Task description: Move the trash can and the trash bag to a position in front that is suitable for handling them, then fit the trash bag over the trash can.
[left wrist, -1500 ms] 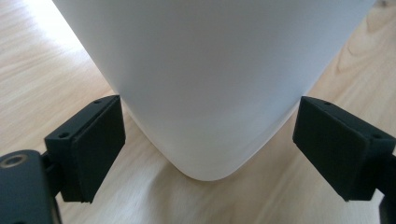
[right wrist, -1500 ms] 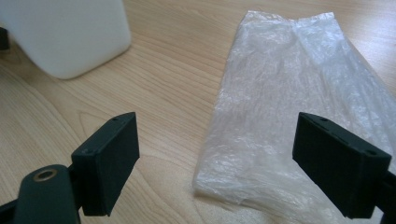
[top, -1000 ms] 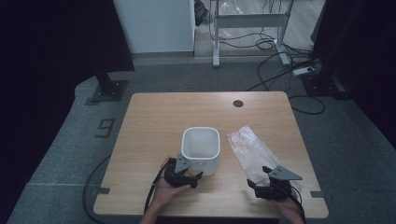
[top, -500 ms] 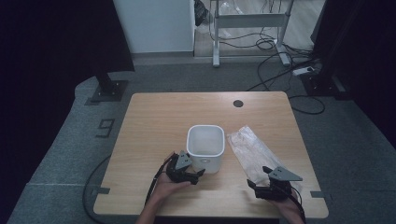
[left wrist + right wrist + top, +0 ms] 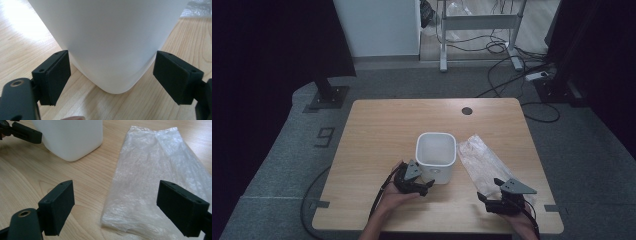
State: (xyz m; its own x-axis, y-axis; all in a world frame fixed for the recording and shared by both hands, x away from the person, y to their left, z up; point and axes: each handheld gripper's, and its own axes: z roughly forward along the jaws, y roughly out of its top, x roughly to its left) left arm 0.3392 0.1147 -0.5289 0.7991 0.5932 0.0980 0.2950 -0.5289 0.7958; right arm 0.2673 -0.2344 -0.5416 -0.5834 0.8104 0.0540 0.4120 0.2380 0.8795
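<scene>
Shifted rightward toward the plastic bag (image 5: pixel 482 159), the white bin (image 5: pixel 435 156) sits between the left gripper (image 5: pixel 424 186)'s wide fingers; closing them comes next.

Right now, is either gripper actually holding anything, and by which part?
Nothing is held. The left gripper stands open around the white bin's lower corner, pads apart from it. The right gripper stands open over the plastic bag's near end.

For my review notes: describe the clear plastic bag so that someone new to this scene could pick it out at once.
Start at the wooden table and find the white bin near its middle. The plastic bag lies flat just beside it, ahead of the right gripper, whose jaws stand open. It alone is see-through, crinkled and limp; the bin is opaque and upright.
</scene>
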